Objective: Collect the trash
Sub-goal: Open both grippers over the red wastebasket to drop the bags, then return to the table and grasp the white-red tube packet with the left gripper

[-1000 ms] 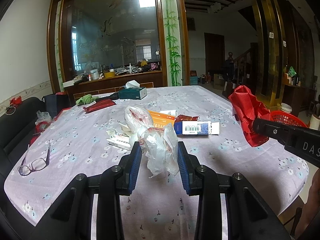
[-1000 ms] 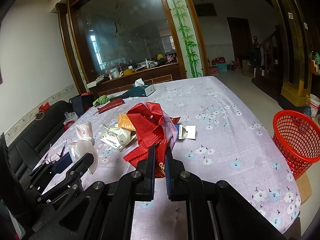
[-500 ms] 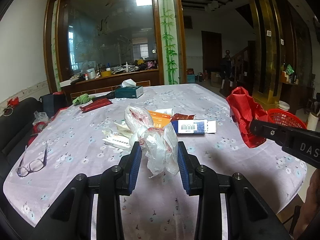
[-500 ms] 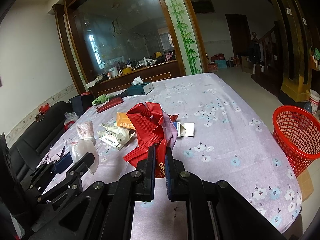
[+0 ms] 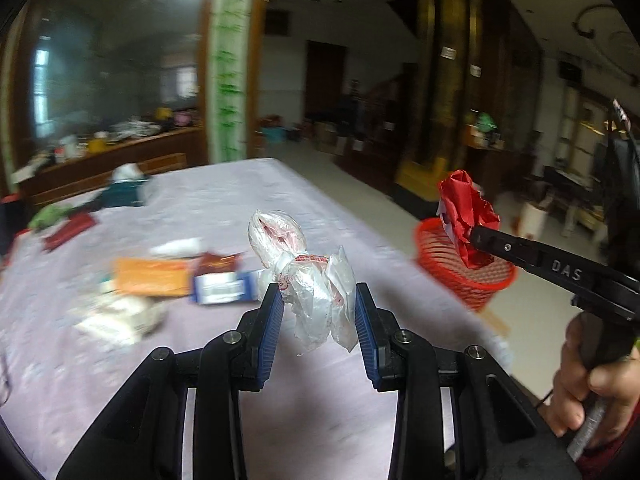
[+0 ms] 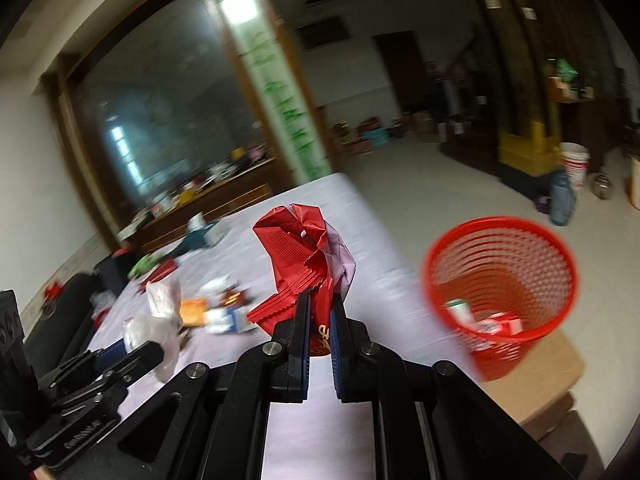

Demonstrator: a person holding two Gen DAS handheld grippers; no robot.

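Your left tongs [image 5: 319,309] are pinching a clear plastic bag [image 5: 308,280] between their blue pads [image 5: 272,328], holding it clear above the table [image 5: 320,400]; the bag's knotted top is standing up past the fingertips and its tail is hanging down between them. Your right tongs [image 6: 320,316] are pressed nearly together on a crumpled red bag [image 6: 298,252], which is bunching up above the tips with a pale lilac piece showing on its right side. In the left wrist view those right tongs [image 5: 486,240] are reaching in from the right, your hand [image 5: 592,384] gripping the handle, and the red bag is sitting in line with the red basket [image 5: 460,268] behind it. From the right tongs, the basket [image 6: 500,280] is standing ahead and to the right, off the table's edge, with a few packets lying in its bottom. Ahead and left of both tongs, boxes [image 5: 188,280] and wrappers are lying on the table, blurred.
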